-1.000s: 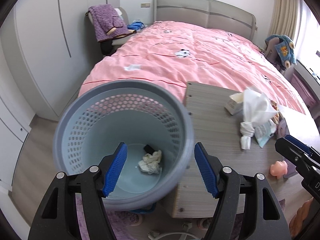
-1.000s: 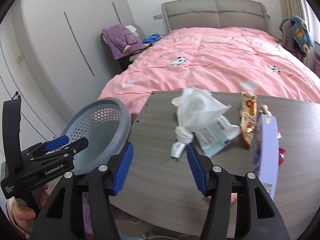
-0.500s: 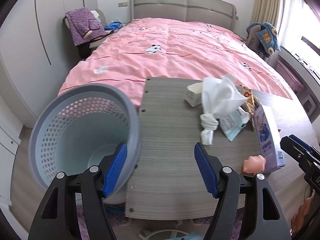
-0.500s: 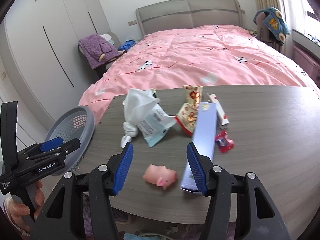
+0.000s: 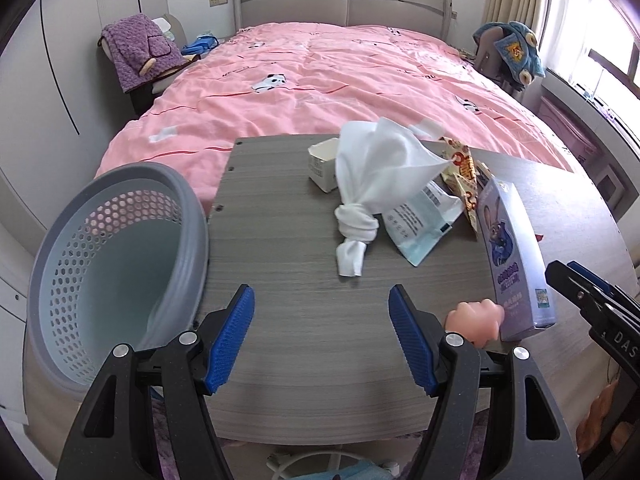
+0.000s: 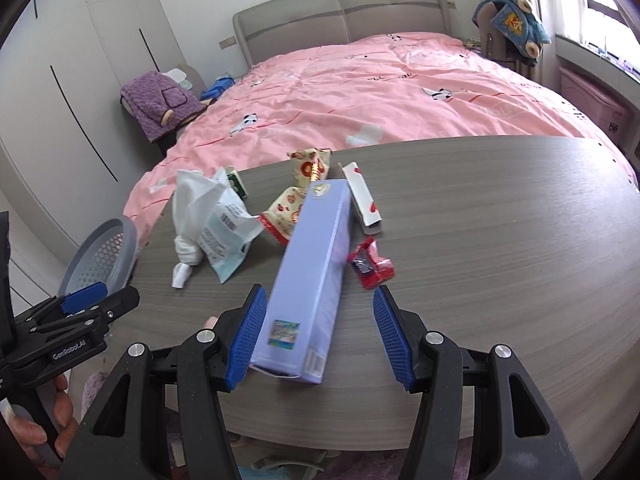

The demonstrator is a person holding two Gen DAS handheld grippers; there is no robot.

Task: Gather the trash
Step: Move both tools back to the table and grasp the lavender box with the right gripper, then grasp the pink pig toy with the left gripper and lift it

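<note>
Trash lies on a grey wooden table [image 5: 288, 280]: a knotted white plastic bag [image 5: 376, 176], a light-blue pouch [image 5: 420, 220], snack wrappers [image 6: 296, 204], a long purple box [image 6: 316, 264], a red candy wrapper [image 6: 370, 266] and a white-red carton [image 6: 362, 196]. A grey-blue perforated basket [image 5: 112, 264] stands at the table's left edge. My left gripper [image 5: 322, 336] is open and empty over the table's front. My right gripper [image 6: 318, 332] is open, its jaws on either side of the purple box's near end, not touching it.
A pink toy pig [image 5: 476, 320] lies by the purple box's near end. A small white cup-like carton [image 5: 324, 162] stands behind the bag. A bed with a pink quilt [image 5: 340, 80] fills the room behind the table. A chair with purple cloth [image 5: 140, 52] stands at left.
Both grippers have swung right, away from the basket. The right gripper has come up to the purple box, which now lies between its open jaws.
</note>
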